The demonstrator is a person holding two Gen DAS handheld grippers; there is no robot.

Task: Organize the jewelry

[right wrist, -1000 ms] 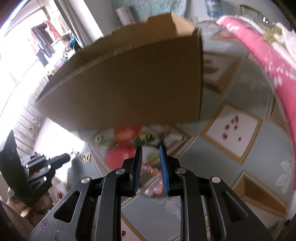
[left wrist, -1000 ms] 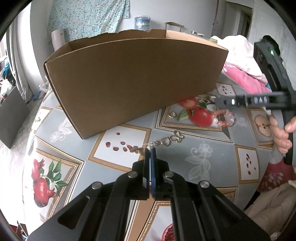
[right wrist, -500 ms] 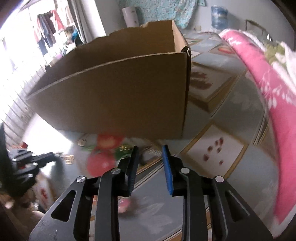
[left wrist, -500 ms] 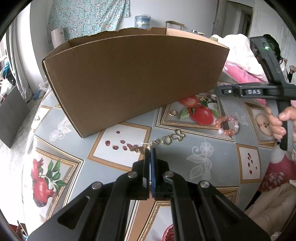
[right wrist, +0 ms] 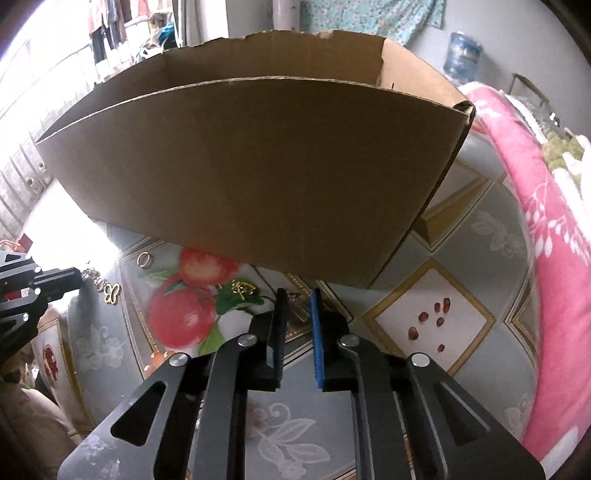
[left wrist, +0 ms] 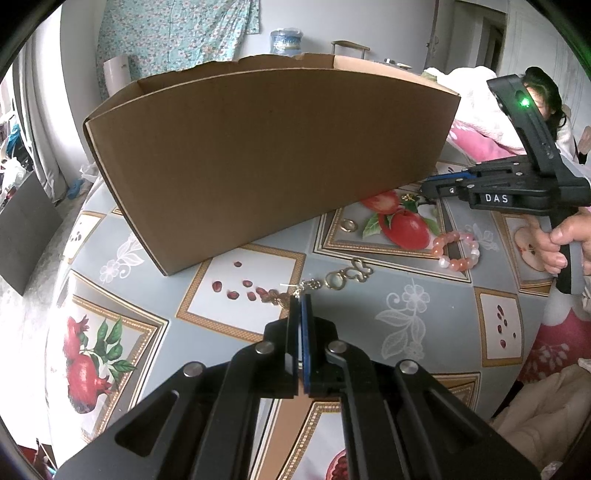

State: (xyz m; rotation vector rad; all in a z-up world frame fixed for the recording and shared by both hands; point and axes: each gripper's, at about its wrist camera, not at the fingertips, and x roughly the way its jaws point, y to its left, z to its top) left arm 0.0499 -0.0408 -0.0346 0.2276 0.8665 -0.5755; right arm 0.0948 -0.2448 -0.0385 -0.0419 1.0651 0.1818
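Now | left tongs pinch gold chain | its butterfly end trails right

Daylight, soft shadows; window blown out top-left in right view; fisheye bends edges; both sharp.

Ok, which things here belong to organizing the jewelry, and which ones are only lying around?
For the job: gold chain, gold ring, bead bracelet, small gold piece, cardboard box (probably where the jewelry goes).

Only lying around: pink blanket, water bottle, floral cloth on the wall.
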